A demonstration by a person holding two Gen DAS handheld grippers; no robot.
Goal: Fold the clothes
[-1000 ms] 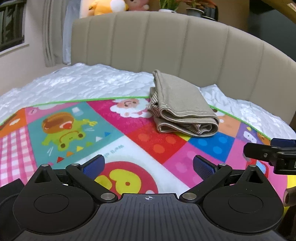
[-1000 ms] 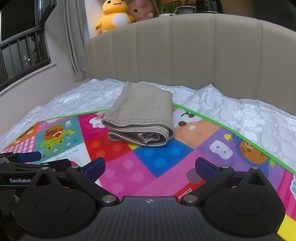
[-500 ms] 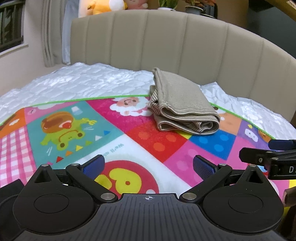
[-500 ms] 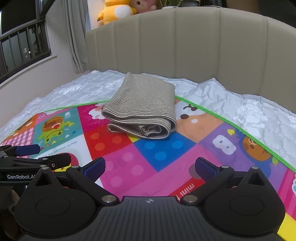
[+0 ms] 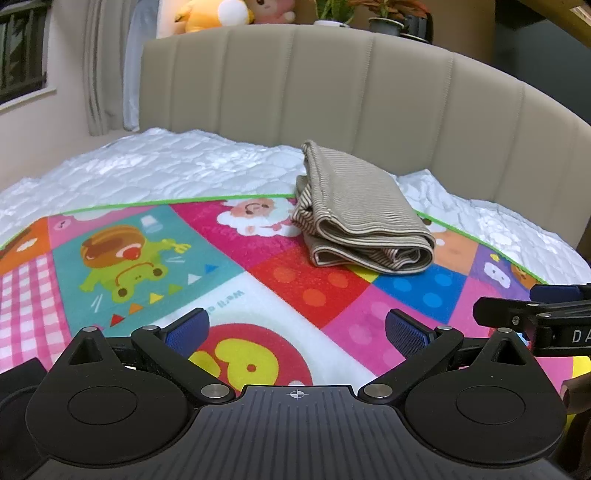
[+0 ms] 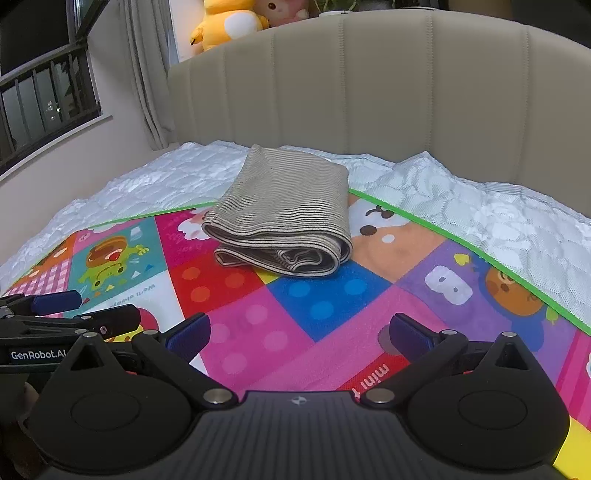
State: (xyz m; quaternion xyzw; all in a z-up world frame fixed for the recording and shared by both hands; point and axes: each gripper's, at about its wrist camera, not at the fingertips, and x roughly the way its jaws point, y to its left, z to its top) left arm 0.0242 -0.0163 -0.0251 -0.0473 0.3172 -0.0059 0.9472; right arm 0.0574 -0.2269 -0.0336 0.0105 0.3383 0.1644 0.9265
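Held over the near part of a colourful play mat [image 5: 303,284], with the left gripper [image 5: 297,328] spread wide and nothing between its blue pads [image 5: 186,326]. Same for the right gripper [image 6: 299,332]: blue pads [image 6: 408,334] well apart, empty, above a pink square of the mat [image 6: 258,332].

Seen ahead, at about 12 to 1 o'clock from the left gripper and 12 o'clock from the right: a striped beige garment [image 5: 360,218], folded into a thick rectangular bundle with its rolled layers facing the cameras. Lay on the far edge of the mat, partly across the green border and onto the white quilted bedcover [image 5: 166,170]. Well apart from both grippers, touched by neither.

Beyond it, at 12 o'clock, a padded beige headboard [image 6: 388,85]; above that, at 11 o'clock, a yellow plush toy [image 6: 225,26] beside a pink one [image 6: 280,11].

In the right wrist view, at 9 o'clock, the left gripper's side [image 6: 55,325] visible, marked "GenRobot.AI".
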